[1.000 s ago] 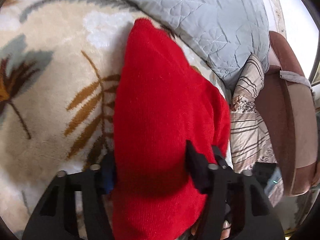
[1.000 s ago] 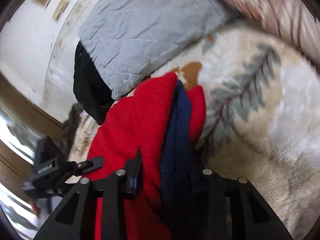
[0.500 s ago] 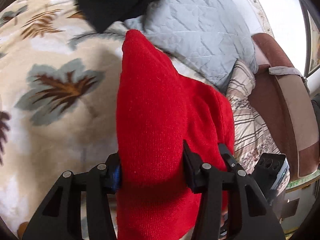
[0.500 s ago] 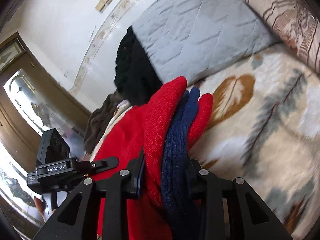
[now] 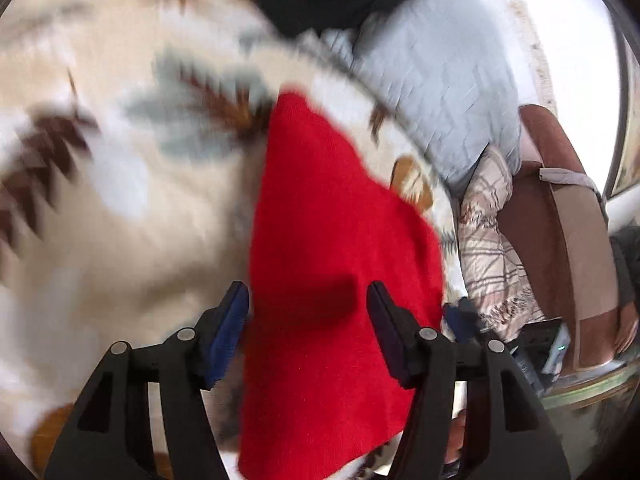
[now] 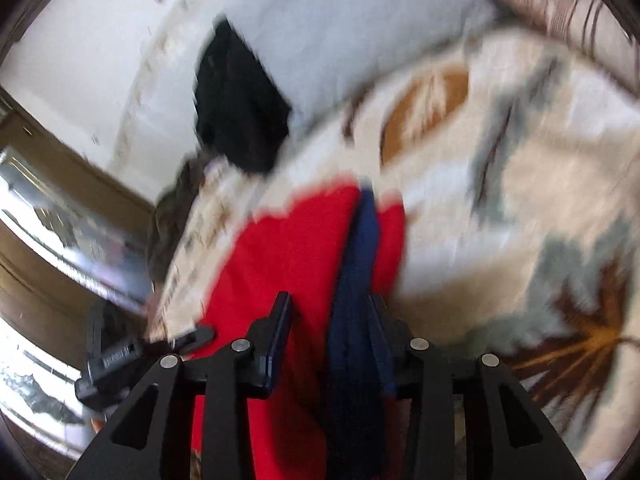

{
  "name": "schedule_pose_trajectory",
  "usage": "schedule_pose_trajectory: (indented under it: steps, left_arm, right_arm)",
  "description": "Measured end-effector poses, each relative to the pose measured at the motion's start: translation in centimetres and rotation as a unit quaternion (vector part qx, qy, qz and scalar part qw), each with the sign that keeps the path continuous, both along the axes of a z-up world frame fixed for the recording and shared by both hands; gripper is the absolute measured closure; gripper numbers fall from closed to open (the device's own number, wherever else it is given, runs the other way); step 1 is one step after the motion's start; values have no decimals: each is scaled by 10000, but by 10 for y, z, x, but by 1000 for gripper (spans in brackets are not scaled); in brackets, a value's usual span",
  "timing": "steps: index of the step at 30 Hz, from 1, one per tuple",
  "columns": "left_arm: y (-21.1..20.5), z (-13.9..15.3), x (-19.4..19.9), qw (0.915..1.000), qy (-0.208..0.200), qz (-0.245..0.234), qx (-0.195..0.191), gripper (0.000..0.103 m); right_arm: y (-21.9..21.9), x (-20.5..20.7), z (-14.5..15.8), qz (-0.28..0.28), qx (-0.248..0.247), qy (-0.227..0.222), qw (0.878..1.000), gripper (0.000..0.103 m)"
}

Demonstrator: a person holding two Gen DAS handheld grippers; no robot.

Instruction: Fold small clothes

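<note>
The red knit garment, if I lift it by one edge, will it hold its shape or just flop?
Probably flop: the red knit garment drapes limply between the left gripper fingers, whose jaws are opening. Its fuzzy knit likely grips the pads rather than slipping. In the right gripper, also opening, the navy trim bunches, suggesting thicker, layered folds there.

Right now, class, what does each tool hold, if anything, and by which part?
Both tools' jaws are opening with the red garment between them: the left tool at its plain red edge, the right tool at its navy-trimmed edge. Whether either pinches it cannot be told.
</note>
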State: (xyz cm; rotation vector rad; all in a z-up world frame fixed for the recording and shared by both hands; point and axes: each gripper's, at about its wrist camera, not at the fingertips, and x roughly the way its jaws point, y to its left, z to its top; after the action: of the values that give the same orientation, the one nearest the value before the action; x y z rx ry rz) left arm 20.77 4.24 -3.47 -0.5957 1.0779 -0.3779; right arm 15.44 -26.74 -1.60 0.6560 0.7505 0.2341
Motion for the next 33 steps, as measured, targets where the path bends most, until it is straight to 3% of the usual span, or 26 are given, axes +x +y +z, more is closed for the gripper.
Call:
schedule_pose_trajectory:
  steps: [2,5,6,8,11,14,15,17,19,21,23,24,25,29,33]
  left_arm:
    - [1,12,-1,9997,-204,-57,154,42]
    - [-7,10,1,9989,-201,-211,380,42]
    - [-12,3,4,9984,-88,-277,493,42]
    - [-19,-14,9,9968,154,-302,720,41]
    - [-25,-27,13,9952,289,-251,897,32]
    - [-20,-19,11,9956,300,-291,841,33]
    - [-17,-15,8,9955,254,-318,854,33]
    - [-15,-8,4,9948,144,-362,937,34]
    - [-15,-7,1,9942,162,-455,963,34]
    - [-19,-9,0,9939,178,-528,957,33]
    - [-23,-12,-1,9929,168,-529,1053,33]
    - [-24,-12,-1,9926,189,-511,1081,33]
    - [-24,-10,-2,9927,194,-484,1088,33]
    - [-26,5,-12,9874,273,-525,1466,33]
    - [-35,-2,-29,9800,-26,-809,1817,31]
  right_arm:
    - [-1,1,12,-65,22,-284,9996,63]
    - [7,13,4,-142,19,-154,9998,66]
    - [13,18,0,-117,-37,-67,9999,70]
    - [29,27,-4,-120,-569,34,9983,93]
    - [36,31,-12,-193,-1111,159,9935,94]
    - [22,23,-12,-330,-730,177,9966,93]
    - [17,18,-7,-304,-496,182,9981,88]
    - [9,3,1,-232,-144,273,9993,86]
    - [11,-22,5,-159,-166,384,9990,71]
    - [21,-40,2,-62,-359,426,9984,62]
    - [31,-47,-8,-18,-624,450,9970,63]
    - [36,-46,-13,39,-758,456,9961,79]
    - [38,-45,-14,127,-794,407,9959,83]
    - [41,-58,16,14,-1387,-350,9897,94]
    - [31,-44,-15,46,-1144,390,9927,93]
